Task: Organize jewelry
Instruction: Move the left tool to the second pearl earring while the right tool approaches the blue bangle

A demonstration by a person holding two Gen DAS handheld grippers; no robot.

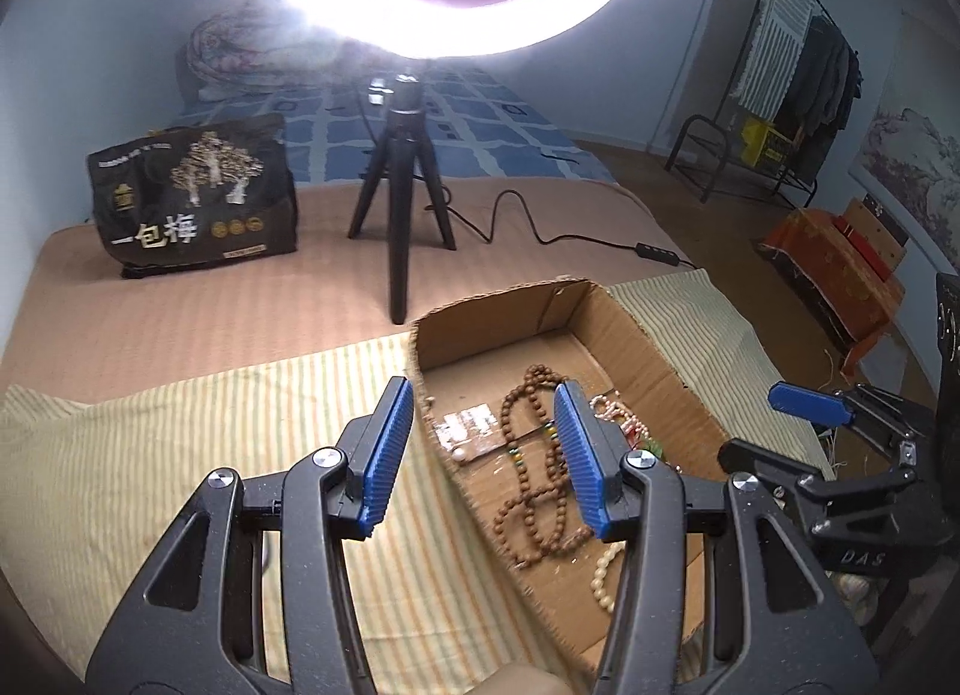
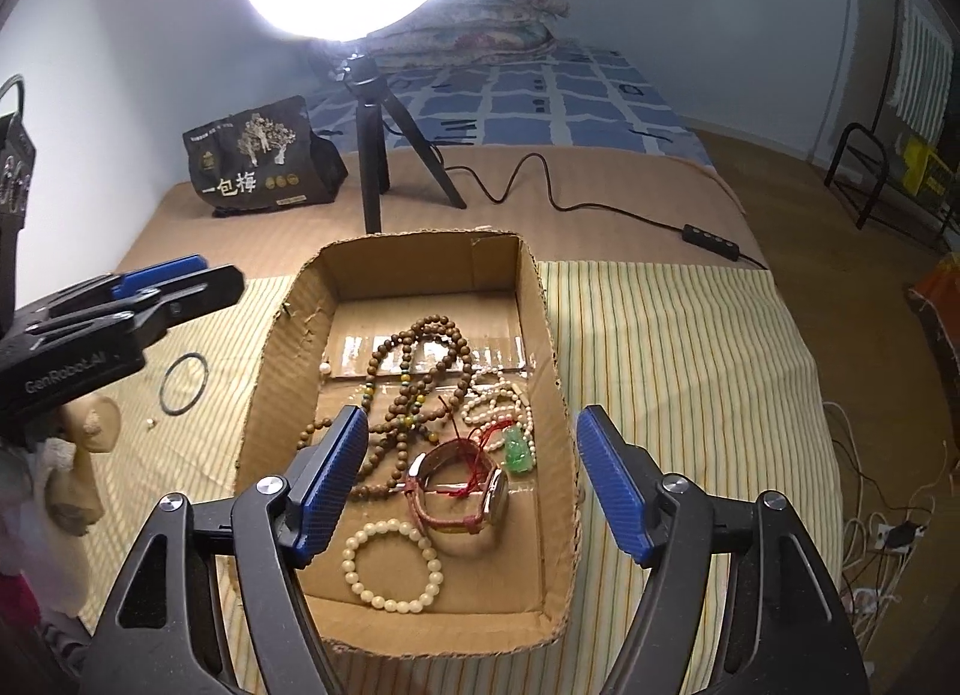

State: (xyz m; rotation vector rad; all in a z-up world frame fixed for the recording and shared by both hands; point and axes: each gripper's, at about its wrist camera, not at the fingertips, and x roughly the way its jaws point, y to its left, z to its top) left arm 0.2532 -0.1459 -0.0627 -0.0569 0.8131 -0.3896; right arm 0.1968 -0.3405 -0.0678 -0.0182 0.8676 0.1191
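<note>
Your right gripper [image 2: 471, 476] hangs over the near half of the cardboard box [image 2: 555, 335], jaws spread wide and holding nothing; one blue ribbed pad sits above the box's left inside wall, the other just outside its right wall. Your left gripper [image 1: 483, 458] is spread too and empty, straddling the box's ragged left edge, one pad over the striped cloth [image 1: 180, 455], the other over the beads. There's open striped cloth on both sides of the box, and beyond it plain tan bedding running to the ring light's tripod [image 2: 372, 155], its cable [image 2: 540, 179] snaking off to the right, and a dark snack bag [image 2: 258, 161] by the wall. Inside the shallow, torn-rimmed box everything is heaped together: a long strand of brown wooden beads [image 2: 420, 371] looped across the middle, a string of small pearls [image 2: 498, 401] to its right, a green carved pendant [image 2: 516, 449] on a red cord, a wristwatch [image 2: 468, 491] with a reddish strap lying just in front of them, and a cream bead bracelet [image 2: 393, 566] in a neat ring nearest you. A glossy tape strip shines on the box floor. Out on the cloth, left of the box, lies a thin black ring [image 2: 185, 383], well apart from the pile, below your left gripper.
</note>
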